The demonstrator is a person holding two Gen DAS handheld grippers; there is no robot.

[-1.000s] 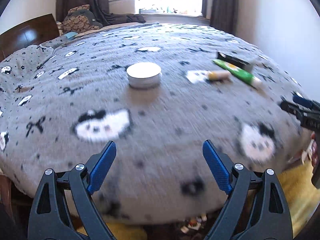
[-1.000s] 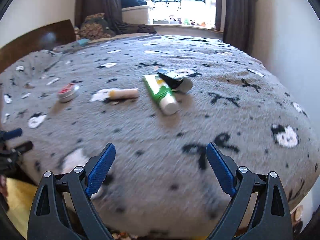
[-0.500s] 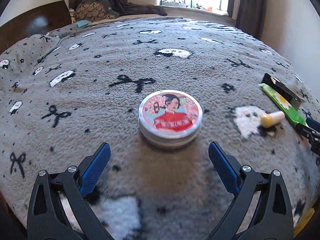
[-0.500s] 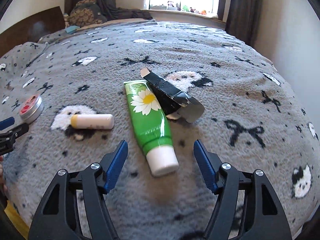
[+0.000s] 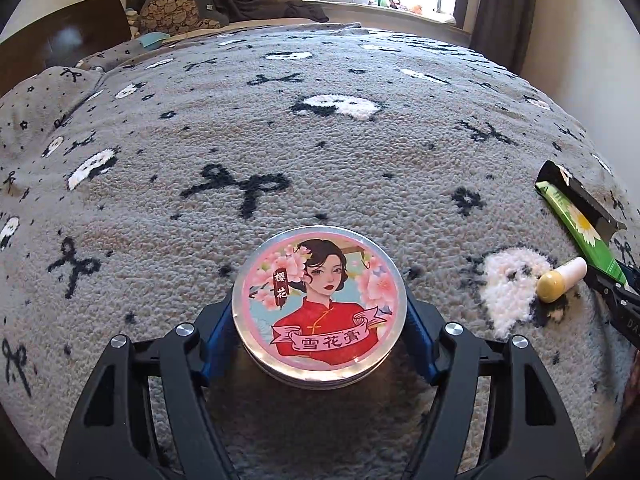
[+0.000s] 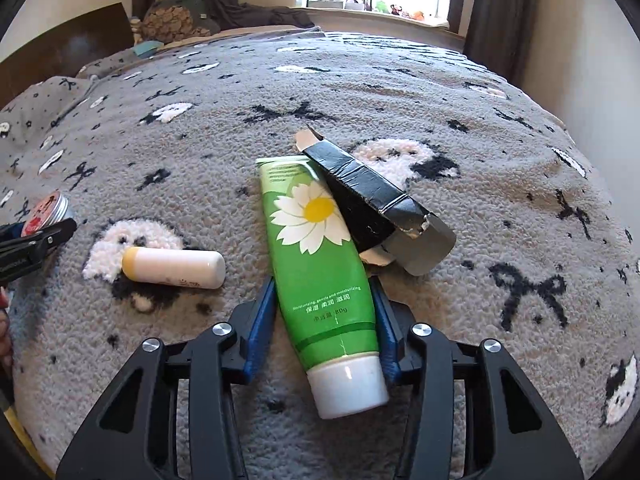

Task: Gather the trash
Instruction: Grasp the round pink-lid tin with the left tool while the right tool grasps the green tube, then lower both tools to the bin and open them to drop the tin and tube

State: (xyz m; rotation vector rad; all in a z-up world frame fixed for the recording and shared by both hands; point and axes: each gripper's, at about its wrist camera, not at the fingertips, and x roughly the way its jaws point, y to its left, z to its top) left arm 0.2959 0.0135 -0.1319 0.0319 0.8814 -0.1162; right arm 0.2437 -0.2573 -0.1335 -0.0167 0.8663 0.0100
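While my left gripper (image 5: 320, 316) has just been closing, its fingers (image 5: 218, 330) clamp the round tin (image 5: 319, 307) on the bed (image 5: 320, 140). My right gripper (image 6: 324, 320) (also just closing) straddles the green tube (image 6: 320, 264), whose long axis runs away between the fingers, barely touching both.

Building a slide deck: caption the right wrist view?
Right tool closing around a green tube lying on the grey blanket.
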